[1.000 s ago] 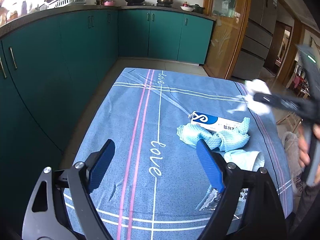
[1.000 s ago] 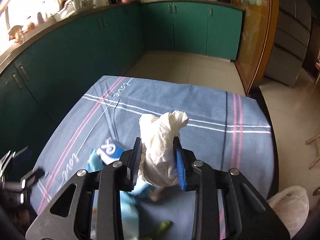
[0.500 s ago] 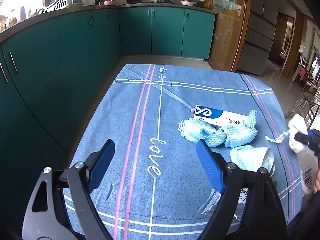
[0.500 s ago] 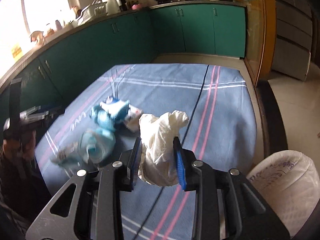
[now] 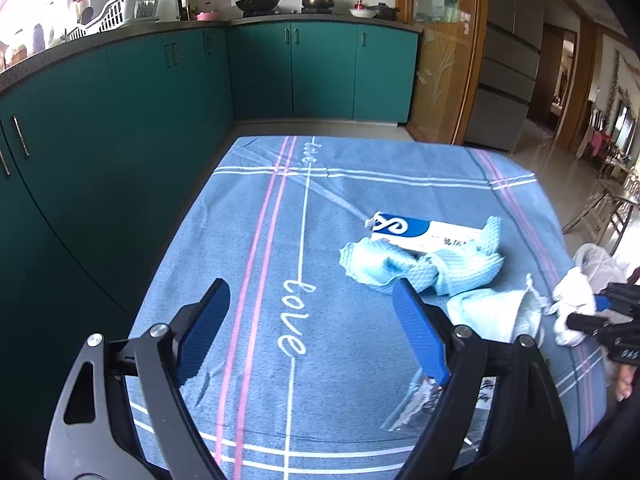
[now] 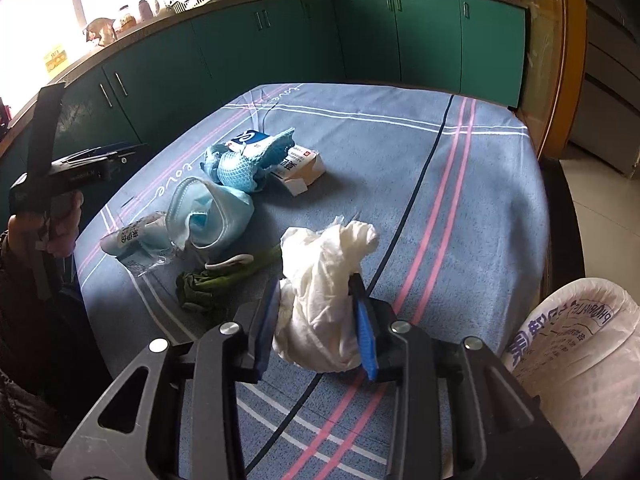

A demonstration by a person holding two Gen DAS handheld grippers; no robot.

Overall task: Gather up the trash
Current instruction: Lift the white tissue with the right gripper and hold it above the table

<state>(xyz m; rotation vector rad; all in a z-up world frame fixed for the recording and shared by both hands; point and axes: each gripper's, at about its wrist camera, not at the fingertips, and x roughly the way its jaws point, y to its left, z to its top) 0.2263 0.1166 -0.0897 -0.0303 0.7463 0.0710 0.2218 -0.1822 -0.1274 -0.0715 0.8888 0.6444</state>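
My right gripper (image 6: 316,316) is shut on a crumpled white tissue (image 6: 324,280) and holds it above the table's near right corner, beside a white plastic bag (image 6: 576,360) at the lower right. The tissue also shows in the left wrist view (image 5: 572,304). My left gripper (image 5: 316,336) is open and empty over the blue tablecloth (image 5: 260,240). On the table lie a blue-and-white box (image 6: 296,160), a blue net cloth (image 6: 240,164), a blue face mask (image 6: 212,216), a clear wrapper (image 6: 136,240) and green vegetable stalks (image 6: 216,280).
Green kitchen cabinets (image 5: 160,92) run along the left and far side. A wooden door frame (image 5: 472,52) and a fridge (image 5: 512,60) stand at the back right. The table edge drops off on all sides.
My right gripper has carried the white tissue back and right, from over the table's middle to its near right corner beside the white bag. My left gripper has stayed open and nearly still.
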